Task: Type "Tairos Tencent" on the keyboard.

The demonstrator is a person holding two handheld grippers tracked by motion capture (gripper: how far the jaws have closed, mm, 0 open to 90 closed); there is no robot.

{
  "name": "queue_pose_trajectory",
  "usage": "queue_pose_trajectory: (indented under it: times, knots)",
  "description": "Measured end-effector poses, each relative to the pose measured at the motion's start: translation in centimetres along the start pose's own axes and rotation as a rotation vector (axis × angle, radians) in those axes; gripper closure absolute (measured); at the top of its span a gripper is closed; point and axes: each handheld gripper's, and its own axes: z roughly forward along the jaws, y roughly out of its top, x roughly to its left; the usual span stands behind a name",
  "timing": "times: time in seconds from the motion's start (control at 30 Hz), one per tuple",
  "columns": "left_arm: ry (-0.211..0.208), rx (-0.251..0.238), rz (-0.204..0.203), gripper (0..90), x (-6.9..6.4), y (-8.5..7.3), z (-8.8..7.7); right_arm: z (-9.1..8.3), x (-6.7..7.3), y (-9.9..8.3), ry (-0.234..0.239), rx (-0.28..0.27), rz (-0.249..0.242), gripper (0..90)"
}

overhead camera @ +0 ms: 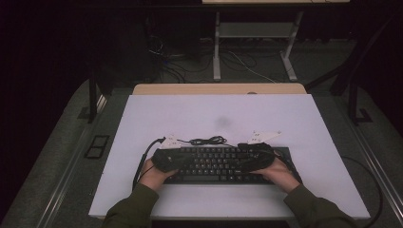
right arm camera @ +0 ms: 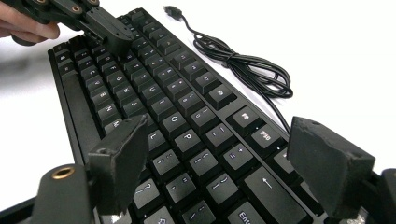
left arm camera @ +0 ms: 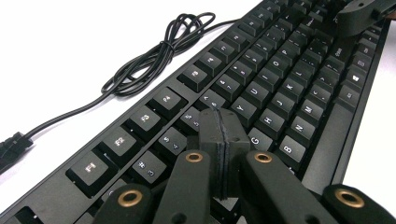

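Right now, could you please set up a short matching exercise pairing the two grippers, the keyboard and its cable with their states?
Things:
1. left gripper
2. right gripper
3. keyboard
4. cable

States:
A. coiled in a bundle behind the keys
B. jaws pressed together, nothing between them
C. flat on the white table top
D. jaws spread wide above the keys

Pairs: 1-B, 2-D, 3-C, 4-A

Black keyboard [overhead camera: 216,164] lying flat on the white table near its front edge, its black cable [overhead camera: 207,140] bundled just behind it
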Motion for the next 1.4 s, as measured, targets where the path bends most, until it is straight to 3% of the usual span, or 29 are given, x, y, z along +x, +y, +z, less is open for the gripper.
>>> queue_pose_trajectory:
  times: [0.3, 0.83, 1.4]
  knots:
    - [-0.001, -0.020, -0.010, 83.8, 0.04, 0.02, -0.22, 0.00, -0.04, 0.00, 0.002, -0.002, 0.002, 20.6]
    - [-0.010, -0.043, -0.014, 54.6, -0.21, -0.20, -0.46, -0.08, -0.07, 0.26, 0.027, -0.015, 0.018, 20.6]
    - [0.024, -0.068, -0.017, 23.4, -0.64, -0.85, -0.93, 0.48, 0.04, 0.76, 0.038, -0.025, 0.000, 42.4]
